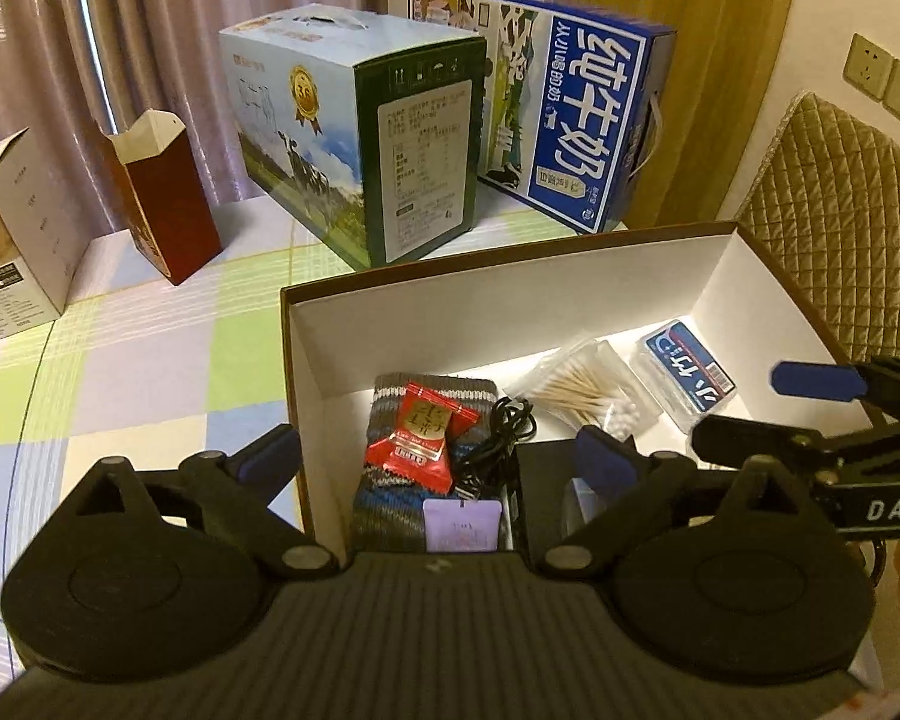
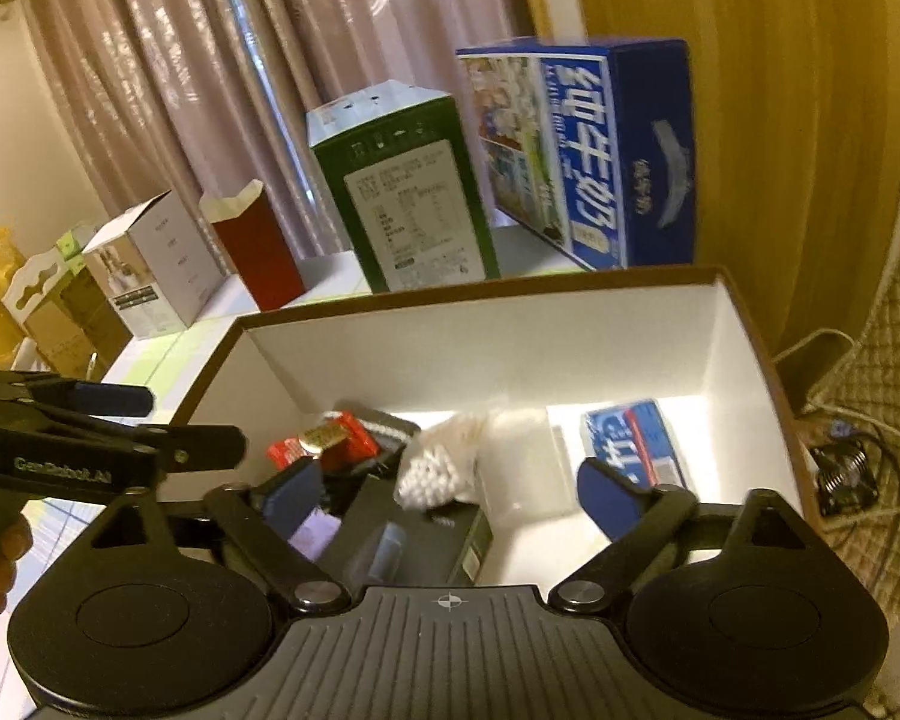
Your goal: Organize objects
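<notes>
White-lined box (image 1: 498,294) on the table (image 1: 150,348) already holds the candy (image 1: 417,438), swabs (image 1: 576,387) and tissues (image 1: 687,375), so both hand-held grippers, left hand-held gripper (image 1: 444,450) and right hand-held gripper (image 2: 450,483), wide open and empty, should probably lift straight out without snagging the cable (image 1: 501,426).

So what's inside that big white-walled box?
The box holds a striped knitted piece with a red snack packet on it, a black cable, cotton swabs, a blue-labelled pack and a dark box. The near end is hidden behind the tools.
</notes>
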{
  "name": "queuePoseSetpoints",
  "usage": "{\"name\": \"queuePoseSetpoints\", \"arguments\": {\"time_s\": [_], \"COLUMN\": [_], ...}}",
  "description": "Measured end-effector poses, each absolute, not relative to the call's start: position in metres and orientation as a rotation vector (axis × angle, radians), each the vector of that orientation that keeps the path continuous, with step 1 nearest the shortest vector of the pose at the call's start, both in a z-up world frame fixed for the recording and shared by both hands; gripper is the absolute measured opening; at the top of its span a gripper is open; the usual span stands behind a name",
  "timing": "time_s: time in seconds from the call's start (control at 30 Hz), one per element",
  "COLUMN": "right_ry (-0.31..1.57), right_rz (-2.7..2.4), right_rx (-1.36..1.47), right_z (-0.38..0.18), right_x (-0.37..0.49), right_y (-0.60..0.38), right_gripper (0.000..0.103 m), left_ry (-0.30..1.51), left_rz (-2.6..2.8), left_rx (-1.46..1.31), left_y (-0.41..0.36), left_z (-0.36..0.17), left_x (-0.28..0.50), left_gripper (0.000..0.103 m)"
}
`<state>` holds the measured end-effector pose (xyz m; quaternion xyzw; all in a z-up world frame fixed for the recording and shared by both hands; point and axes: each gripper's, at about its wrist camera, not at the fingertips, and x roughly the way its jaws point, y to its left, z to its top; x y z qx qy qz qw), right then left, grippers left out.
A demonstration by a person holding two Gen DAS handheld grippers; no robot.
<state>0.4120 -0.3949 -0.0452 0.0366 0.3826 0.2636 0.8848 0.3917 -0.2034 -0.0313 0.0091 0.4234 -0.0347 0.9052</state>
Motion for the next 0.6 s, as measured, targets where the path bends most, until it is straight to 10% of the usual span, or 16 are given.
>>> {"name": "queuePoseSetpoints", "arguments": {"time_s": [0.6], "right_ry": [0.774], "right_rz": [0.488], "right_rx": [0.133], "right_z": [-0.021], "right_x": [0.349], "right_y": [-0.425], "right_gripper": [0.101], "left_ry": [0.787], "left_rz": [-0.010], "left_rx": [0.087], "left_y": [-0.215], "left_z": [0.006], "left_x": [0.306], "left_gripper": [0.102]}}
